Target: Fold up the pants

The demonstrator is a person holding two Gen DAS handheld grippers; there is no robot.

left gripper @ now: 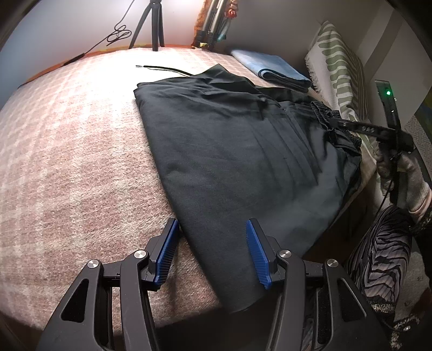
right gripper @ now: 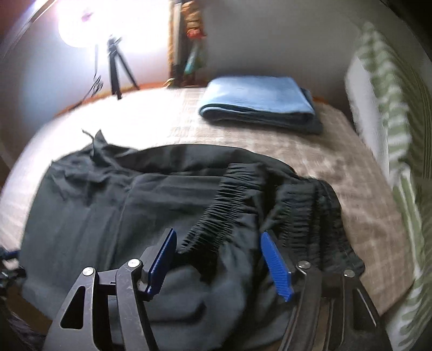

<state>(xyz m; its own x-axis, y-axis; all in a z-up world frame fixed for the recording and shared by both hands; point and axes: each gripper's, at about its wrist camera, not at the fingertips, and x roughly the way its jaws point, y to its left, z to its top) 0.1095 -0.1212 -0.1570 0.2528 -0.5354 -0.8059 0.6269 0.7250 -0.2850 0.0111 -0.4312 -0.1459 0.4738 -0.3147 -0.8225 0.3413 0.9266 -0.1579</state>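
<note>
Black pants point(left gripper: 237, 151) lie folded lengthwise on a pink checked bed cover point(left gripper: 67, 162), with the elastic waistband point(right gripper: 229, 199) at the right end. My left gripper point(left gripper: 213, 251) is open, its blue pads astride the near edge of the pant leg. My right gripper point(right gripper: 218, 259) is open, with the gathered waistband lying between its pads. In the left wrist view the right gripper point(left gripper: 334, 122) shows at the waistband, held by a gloved hand point(left gripper: 405, 172).
A folded blue towel point(right gripper: 259, 108) lies at the far side of the bed. A green patterned pillow point(right gripper: 391, 135) stands on the right. A tripod point(left gripper: 151, 24) with a cable stands at the far edge under a bright lamp. A black cord point(left gripper: 162, 68) lies beyond the pants.
</note>
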